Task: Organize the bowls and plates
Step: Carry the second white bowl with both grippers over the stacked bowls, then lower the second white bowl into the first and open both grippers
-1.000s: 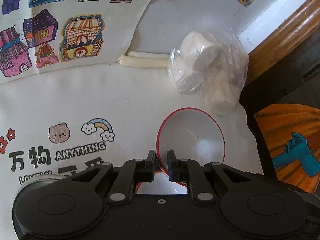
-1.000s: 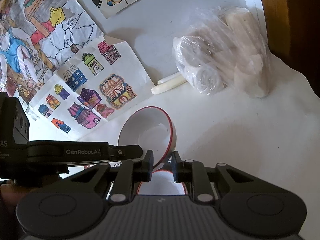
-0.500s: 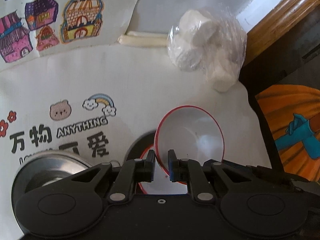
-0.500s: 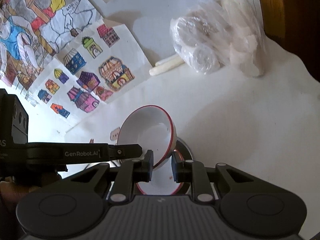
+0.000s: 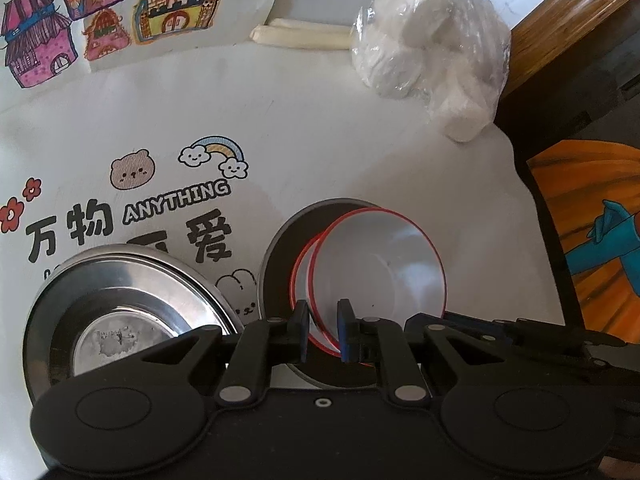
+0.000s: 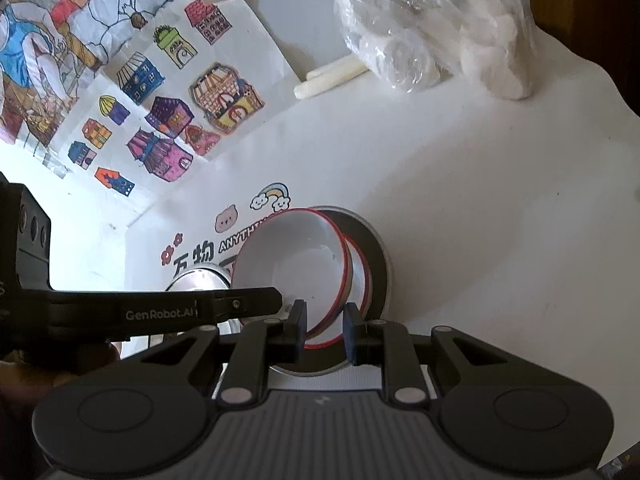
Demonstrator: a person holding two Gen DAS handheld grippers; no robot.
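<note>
A white bowl with a red rim (image 5: 380,268) hangs tilted, held from both sides. My left gripper (image 5: 323,312) is shut on its near rim. My right gripper (image 6: 325,316) is shut on the same bowl (image 6: 288,272) from the opposite side; its fingers (image 5: 440,320) show at lower right in the left wrist view. Right under the held bowl sits a second red-rimmed bowl (image 5: 298,280), resting on a dark grey plate (image 5: 280,248). The held bowl partly overlaps that one. A steel plate (image 5: 120,312) lies to the left of the dark plate.
A plastic bag of white rolls (image 5: 424,56) and two pale sticks (image 5: 304,38) lie at the far side. A sheet of coloured house drawings (image 5: 120,20) covers the far left. The table drops off at the right, beside an orange painting (image 5: 592,220).
Both grippers have come down with the bowl toward the table. The dark plate, the lower bowl and the steel plate have come into view beneath and beside it.
</note>
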